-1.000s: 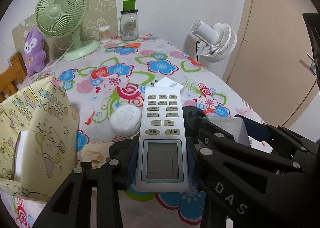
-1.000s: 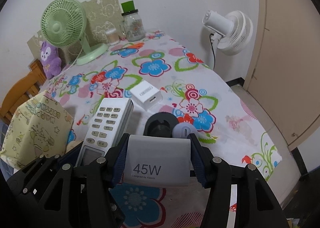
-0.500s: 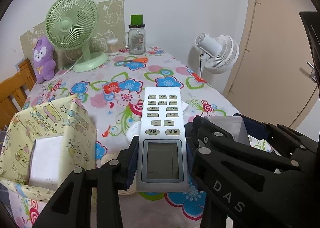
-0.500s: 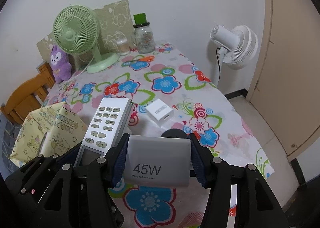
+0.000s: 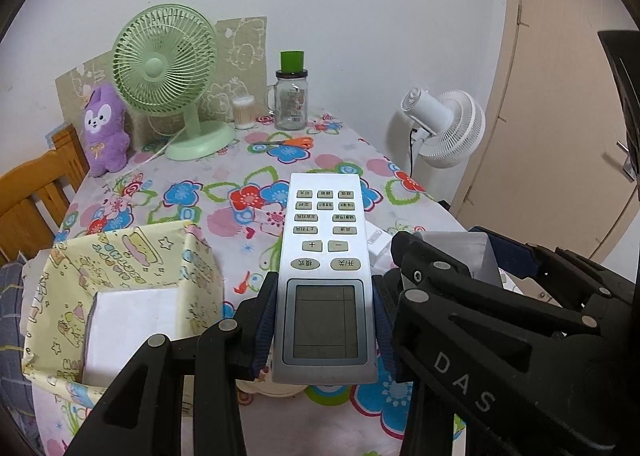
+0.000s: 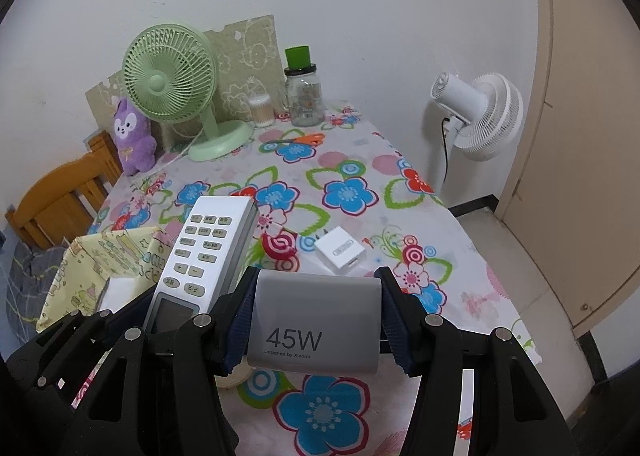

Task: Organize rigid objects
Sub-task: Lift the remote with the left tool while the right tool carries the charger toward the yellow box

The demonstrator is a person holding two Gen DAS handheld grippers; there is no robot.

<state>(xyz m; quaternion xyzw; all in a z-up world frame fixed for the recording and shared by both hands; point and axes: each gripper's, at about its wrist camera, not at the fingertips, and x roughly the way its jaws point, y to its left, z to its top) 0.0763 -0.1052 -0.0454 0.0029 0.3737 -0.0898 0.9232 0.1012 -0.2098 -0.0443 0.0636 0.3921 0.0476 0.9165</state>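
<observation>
My left gripper [image 5: 324, 320] is shut on a white remote control [image 5: 325, 256], gripped at its screen end and held above the floral table [image 5: 248, 159]. The same remote [image 6: 204, 252] shows at the left of the right wrist view. My right gripper [image 6: 316, 316] is shut on a grey charger box [image 6: 316, 324] marked 45W, also lifted off the table. A small white plug charger [image 6: 340, 252] lies on the cloth ahead of it. The yellow patterned storage box [image 5: 120, 288] sits open at the left, with a white item inside.
At the far end stand a green desk fan [image 5: 164, 67], a purple plush toy [image 5: 104, 127], a glass jar with a green lid [image 5: 291, 95], a cotton swab tub [image 5: 243, 111] and orange scissors [image 5: 292, 141]. A white floor fan [image 5: 444, 127] and a wooden chair [image 5: 32, 191] flank the table.
Both grippers have risen with the remote and the charger box still gripped, so the table looks farther below. The round white and black items beneath them have slipped mostly out of sight.
</observation>
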